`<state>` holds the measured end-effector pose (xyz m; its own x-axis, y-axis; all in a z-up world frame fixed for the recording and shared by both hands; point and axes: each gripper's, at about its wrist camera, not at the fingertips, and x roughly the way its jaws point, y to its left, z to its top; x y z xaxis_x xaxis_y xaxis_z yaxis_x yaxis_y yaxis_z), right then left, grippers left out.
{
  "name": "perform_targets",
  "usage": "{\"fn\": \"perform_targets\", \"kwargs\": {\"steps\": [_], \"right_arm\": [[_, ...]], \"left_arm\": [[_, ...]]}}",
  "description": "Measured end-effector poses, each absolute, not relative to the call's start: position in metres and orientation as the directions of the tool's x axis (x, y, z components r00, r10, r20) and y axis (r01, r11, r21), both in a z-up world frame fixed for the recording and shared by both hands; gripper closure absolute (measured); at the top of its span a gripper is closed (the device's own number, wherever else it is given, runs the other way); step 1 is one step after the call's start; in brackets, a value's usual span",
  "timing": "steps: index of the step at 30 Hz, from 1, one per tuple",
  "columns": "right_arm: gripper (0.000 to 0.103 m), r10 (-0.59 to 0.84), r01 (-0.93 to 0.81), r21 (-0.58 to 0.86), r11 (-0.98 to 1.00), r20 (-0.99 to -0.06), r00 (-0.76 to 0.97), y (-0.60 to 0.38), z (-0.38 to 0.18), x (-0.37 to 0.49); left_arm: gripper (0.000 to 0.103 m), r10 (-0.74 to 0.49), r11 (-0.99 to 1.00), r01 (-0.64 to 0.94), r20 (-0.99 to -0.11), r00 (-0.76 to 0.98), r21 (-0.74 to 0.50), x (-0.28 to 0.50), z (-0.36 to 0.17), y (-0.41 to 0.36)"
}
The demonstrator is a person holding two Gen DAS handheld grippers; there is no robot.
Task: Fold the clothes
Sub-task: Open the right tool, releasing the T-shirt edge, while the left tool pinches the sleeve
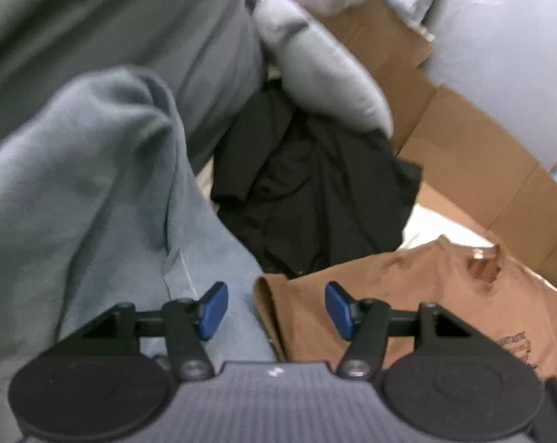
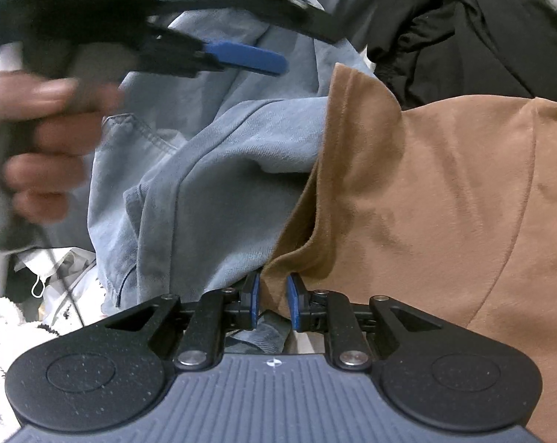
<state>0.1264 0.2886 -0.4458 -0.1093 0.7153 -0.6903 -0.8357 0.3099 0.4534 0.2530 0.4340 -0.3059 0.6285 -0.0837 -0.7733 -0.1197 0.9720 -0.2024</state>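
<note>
Left gripper (image 1: 276, 308) jaws spread wide, holding nothing, hovering over the seam between blue-grey garment (image 1: 93, 184) and brown t-shirt (image 1: 407, 295), right gripper (image 2: 272, 301) jaws nearly closed, pinching brown t-shirt edge, black garment (image 1: 308, 184) heaped behind, cardboard box (image 1: 481, 170) beyond

Left jaws: we saw open room between them, blue-grey garment (image 1: 93, 184) crowding their left side.
Ahead: black clothing (image 1: 315, 184) and cardboard box (image 1: 474, 155) blocked us.
</note>
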Motion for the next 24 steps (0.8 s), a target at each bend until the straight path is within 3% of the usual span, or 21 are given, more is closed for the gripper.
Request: {"fn": "perform_targets", "kwargs": {"steps": [5, 7, 8, 9, 16, 19, 24], "right_arm": [[0.086, 0.727, -0.827, 0.467, 0.312, -0.678, -0.109, 0.280, -0.440, 0.127], [0.086, 0.730, -0.826, 0.467, 0.316, -0.676, -0.103, 0.273, -0.437, 0.127], [0.086, 0.731, -0.824, 0.466, 0.321, -0.676, -0.097, 0.270, -0.436, 0.128], [0.086, 0.732, -0.822, 0.465, 0.328, -0.675, -0.090, 0.266, -0.435, 0.129], [0.086, 0.725, -0.791, 0.446, 0.418, -0.688, -0.006, 0.244, -0.432, 0.150], [0.086, 0.699, -0.770, 0.431, 0.469, -0.714, 0.026, 0.241, -0.438, 0.161], [0.086, 0.694, -0.771, 0.427, 0.472, -0.720, 0.026, 0.231, -0.439, 0.160]], "left_arm": [[0.046, -0.146, 0.952, -0.129, -0.785, 0.602, -0.277, 0.269, -0.326, 0.447], [0.071, -0.161, 0.949, -0.125, -0.790, 0.592, -0.288, 0.272, -0.331, 0.451], [0.097, -0.155, 0.948, -0.137, -0.792, 0.591, -0.288, 0.272, -0.332, 0.454], [0.098, -0.149, 0.946, -0.148, -0.794, 0.589, -0.288, 0.272, -0.332, 0.457], [0.099, -0.086, 0.962, -0.162, -0.805, 0.587, -0.221, 0.269, -0.332, 0.471], [0.094, -0.059, 0.969, -0.162, -0.817, 0.574, -0.184, 0.270, -0.333, 0.468], [0.068, -0.010, 0.981, -0.147, -0.794, 0.608, -0.125, 0.263, -0.315, 0.453]]}}
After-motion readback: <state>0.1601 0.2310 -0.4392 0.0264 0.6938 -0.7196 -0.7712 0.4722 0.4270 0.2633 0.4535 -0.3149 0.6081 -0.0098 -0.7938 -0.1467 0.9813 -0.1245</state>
